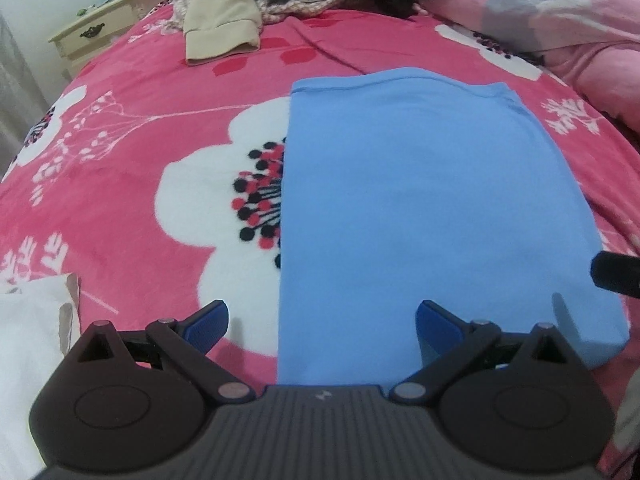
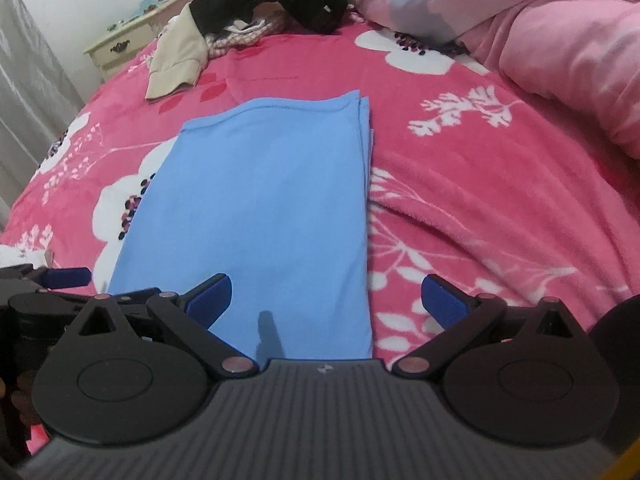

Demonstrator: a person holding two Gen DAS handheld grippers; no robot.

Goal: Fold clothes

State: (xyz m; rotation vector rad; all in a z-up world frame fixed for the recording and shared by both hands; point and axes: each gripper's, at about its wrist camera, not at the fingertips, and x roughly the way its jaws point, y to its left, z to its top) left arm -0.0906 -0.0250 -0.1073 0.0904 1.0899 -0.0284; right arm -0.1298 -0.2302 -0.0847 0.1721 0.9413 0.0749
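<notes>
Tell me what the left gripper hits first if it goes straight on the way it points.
Probably the blue garment: the open left gripper straddles the garment's left edge, over the pink blanket. How high it hangs over the cloth is unclear.

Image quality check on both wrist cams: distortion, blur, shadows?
Left wrist: strong fisheye bowing of the bed; blue garment soft, slightly blurred; faint finger shadow near its lower right. Right wrist: same barrel distortion, dark corners; right gripper casts a small shadow on the garment; lighting flat, no glare.

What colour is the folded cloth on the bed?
Light blue; the cloth shows best in the right wrist view.
</notes>
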